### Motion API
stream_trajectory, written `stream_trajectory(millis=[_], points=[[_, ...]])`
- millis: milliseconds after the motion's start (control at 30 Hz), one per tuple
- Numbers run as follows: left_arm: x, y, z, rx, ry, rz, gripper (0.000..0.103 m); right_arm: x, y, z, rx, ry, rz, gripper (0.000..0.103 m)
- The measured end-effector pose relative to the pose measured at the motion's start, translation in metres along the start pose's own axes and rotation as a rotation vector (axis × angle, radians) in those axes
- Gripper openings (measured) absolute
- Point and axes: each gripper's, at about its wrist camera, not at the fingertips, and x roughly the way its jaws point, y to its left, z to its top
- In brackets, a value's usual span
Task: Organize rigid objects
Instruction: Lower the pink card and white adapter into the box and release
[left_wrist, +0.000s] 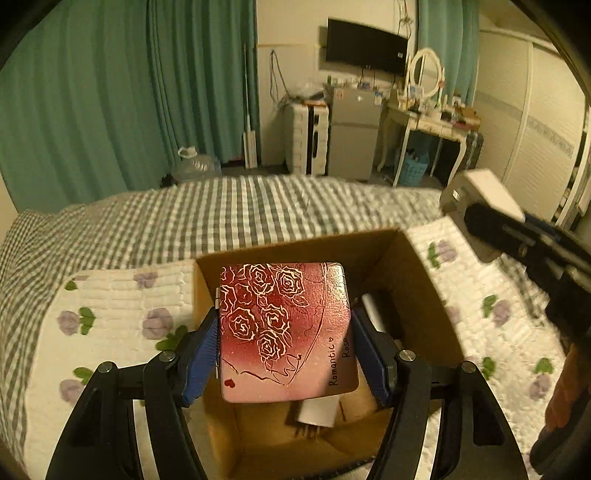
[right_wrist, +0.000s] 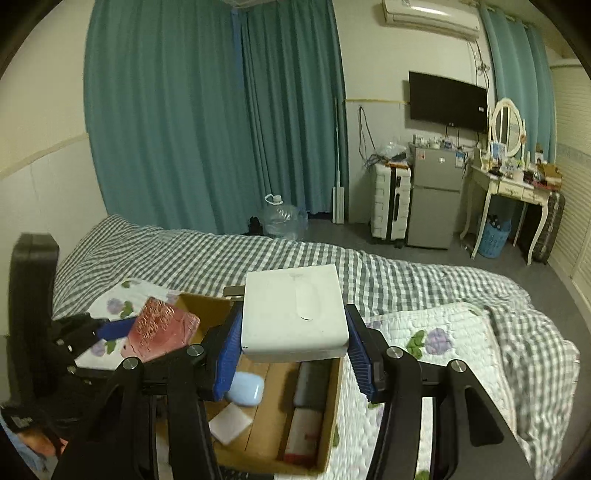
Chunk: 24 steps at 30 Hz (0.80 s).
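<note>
My left gripper (left_wrist: 286, 347) is shut on a red tin box (left_wrist: 286, 332) printed with roses and holds it above an open cardboard box (left_wrist: 413, 280) on the bed. My right gripper (right_wrist: 293, 347) is shut on a white power adapter (right_wrist: 293, 314) and holds it over the same cardboard box (right_wrist: 332, 417). The right gripper with the adapter (left_wrist: 487, 192) shows at the right of the left wrist view. The tin (right_wrist: 162, 328) shows at the left of the right wrist view. Inside the box lie a pale blue case (right_wrist: 245, 387), a white flat piece (right_wrist: 231, 421) and other items.
The cardboard box sits on a white floral quilt (left_wrist: 110, 314) over a grey checked bedspread (right_wrist: 406, 273). Beyond the bed stand teal curtains (right_wrist: 207, 110), a water jug (right_wrist: 282, 218), a suitcase (right_wrist: 389, 199), a small fridge (right_wrist: 434, 195) and a dressing table (right_wrist: 513, 184).
</note>
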Motion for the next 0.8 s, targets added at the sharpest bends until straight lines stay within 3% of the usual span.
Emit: stream_trajectory(millis=[267, 500, 800], points=[[0.036, -0.006, -0.016, 0.006, 0.060, 0.010, 0.069, 0.050, -0.018, -0.033, 0.022, 0.084, 0.009, 0.051], [0.035, -0.003, -0.024, -0.036, 0.096, 0.005, 0.072, 0.051, -0.020, -0.036, 0.023, 0.095, 0.005, 0.051], [0.003, 0.013, -0.018, -0.024, 0.031, 0.038, 0.072, 0.055, -0.014, -0.033, 0.014, 0.107, 0.019, 0.051]])
